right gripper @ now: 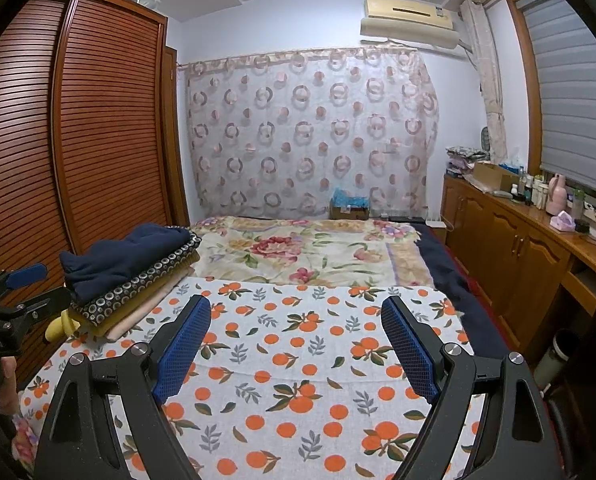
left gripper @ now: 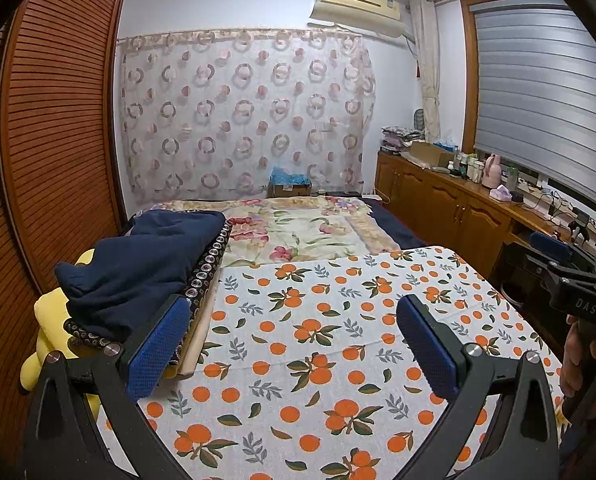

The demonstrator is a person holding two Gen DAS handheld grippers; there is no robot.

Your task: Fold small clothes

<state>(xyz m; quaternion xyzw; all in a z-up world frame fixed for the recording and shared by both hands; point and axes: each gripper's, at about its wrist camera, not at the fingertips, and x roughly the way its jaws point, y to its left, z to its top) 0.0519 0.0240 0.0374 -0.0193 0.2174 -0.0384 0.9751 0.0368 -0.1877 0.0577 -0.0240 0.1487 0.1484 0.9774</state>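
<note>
Left wrist view first: the left gripper point(left gripper: 294, 344) hangs with its blue-padded fingers point(left gripper: 158, 344) spread wide and nothing between them, above the orange-print cloth point(left gripper: 317, 320) that covers the near end of the bed. At 3 o'clock the right gripper point(left gripper: 553, 264) pokes in from the frame edge, its black body stamped "DAS", a hand point(left gripper: 577, 360) wrapped on the grip below it. At 10 o'clock the stack of folded clothes point(left gripper: 146, 268) sits just beside the left finger: a navy garment on top, a dark piece with ring dots under it, and a yellow item point(left gripper: 54, 320) showing at its outer side. Right wrist view: the right gripper point(right gripper: 296, 344) is likewise spread wide and empty over the same cloth, with the stack point(right gripper: 134, 276) at 10 o'clock showing further mustard and beige layers beneath. At 9 o'clock the left gripper point(right gripper: 22, 292) shows partial white lettering, too cut off to read. Beyond the cloth lies a floral blanket point(right gripper: 309, 252). At 12 o'clock, at the far end of the bed, a cardboard box point(right gripper: 349, 210) holds something blue. At 2 o'clock the wooden cabinet top point(right gripper: 545, 216) carries an open carton, bottles whose labels are too small to read, and a pink jug. A slatted wardrobe point(right gripper: 110, 120) fills 9 to 11 o'clock, and an air conditioner point(right gripper: 409, 20) is mounted high at 1 o'clock.
</note>
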